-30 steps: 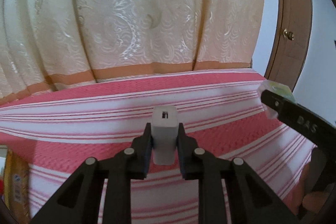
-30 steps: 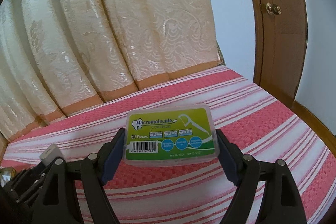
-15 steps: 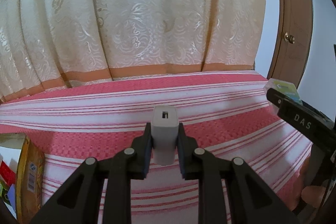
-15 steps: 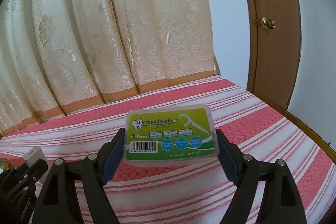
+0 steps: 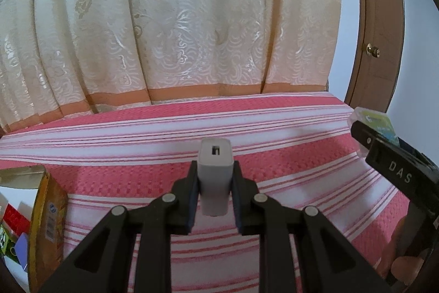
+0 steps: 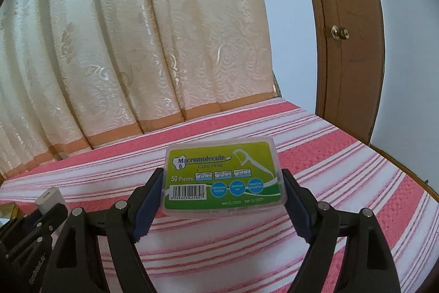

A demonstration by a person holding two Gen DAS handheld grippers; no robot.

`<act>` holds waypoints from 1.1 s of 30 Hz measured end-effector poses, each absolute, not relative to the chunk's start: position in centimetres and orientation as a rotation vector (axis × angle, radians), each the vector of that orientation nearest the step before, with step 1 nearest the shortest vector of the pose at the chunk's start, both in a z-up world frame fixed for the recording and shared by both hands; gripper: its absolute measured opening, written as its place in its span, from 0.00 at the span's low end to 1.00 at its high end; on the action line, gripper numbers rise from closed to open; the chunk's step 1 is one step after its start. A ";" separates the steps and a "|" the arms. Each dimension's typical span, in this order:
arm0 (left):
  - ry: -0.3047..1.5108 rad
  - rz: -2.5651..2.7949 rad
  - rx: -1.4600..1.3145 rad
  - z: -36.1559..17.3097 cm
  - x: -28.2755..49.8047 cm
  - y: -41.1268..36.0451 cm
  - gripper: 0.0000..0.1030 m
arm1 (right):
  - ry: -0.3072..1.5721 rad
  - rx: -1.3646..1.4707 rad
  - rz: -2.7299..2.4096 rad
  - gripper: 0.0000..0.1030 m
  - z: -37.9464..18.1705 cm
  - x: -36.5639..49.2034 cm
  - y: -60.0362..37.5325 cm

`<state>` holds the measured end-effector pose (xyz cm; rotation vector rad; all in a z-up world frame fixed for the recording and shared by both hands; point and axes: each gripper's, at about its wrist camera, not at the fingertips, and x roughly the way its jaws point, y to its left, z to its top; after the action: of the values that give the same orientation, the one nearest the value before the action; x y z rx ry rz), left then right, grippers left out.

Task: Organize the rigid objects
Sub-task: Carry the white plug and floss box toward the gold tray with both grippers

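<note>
Both hand-held grippers loaded, above the striped bed.
Left hand-held gripper [image 5: 214, 191] pinches a white charger block [image 5: 215, 175] upright; right hand-held gripper [image 6: 222, 197] clamps a green floss-pick box [image 6: 222, 175] by its short ends, over the pink bedspread [image 6: 343, 161]. Yellow carton [image 5: 46, 224] at left.

a curtain [image 5: 192, 32] hangs behind the bed [image 5: 274, 128]; a door [image 6: 351, 45] stands right; boxes [image 5: 46, 210] lie left.

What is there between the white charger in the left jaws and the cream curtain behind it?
Only bare pink striped bedcover lies between the white charger and the curtain, as the left wrist view shows.
</note>
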<state>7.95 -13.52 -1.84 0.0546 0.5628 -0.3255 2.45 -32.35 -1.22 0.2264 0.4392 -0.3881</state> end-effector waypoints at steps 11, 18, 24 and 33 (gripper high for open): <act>0.545 -0.335 0.043 -1.7 6.4 -12.2 0.19 | 0.413 0.220 -0.392 0.80 -0.9 0.2 -30.0; 0.531 -0.340 0.039 -1.5 5.3 -11.3 0.19 | 0.370 0.173 -0.399 0.80 -0.5 -1.3 -28.2; 0.521 -0.347 0.026 -1.5 4.5 -10.5 0.19 | 0.358 0.190 -0.390 0.80 -0.4 -2.6 -27.1; 0.506 -0.363 0.013 -1.3 3.0 -9.5 0.19 | 0.314 0.160 -0.379 0.80 -0.1 -4.1 -24.7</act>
<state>2.97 -9.52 -1.26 0.0127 0.5062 -0.3632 -4.13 -24.69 -0.10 0.1603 0.3144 -0.3790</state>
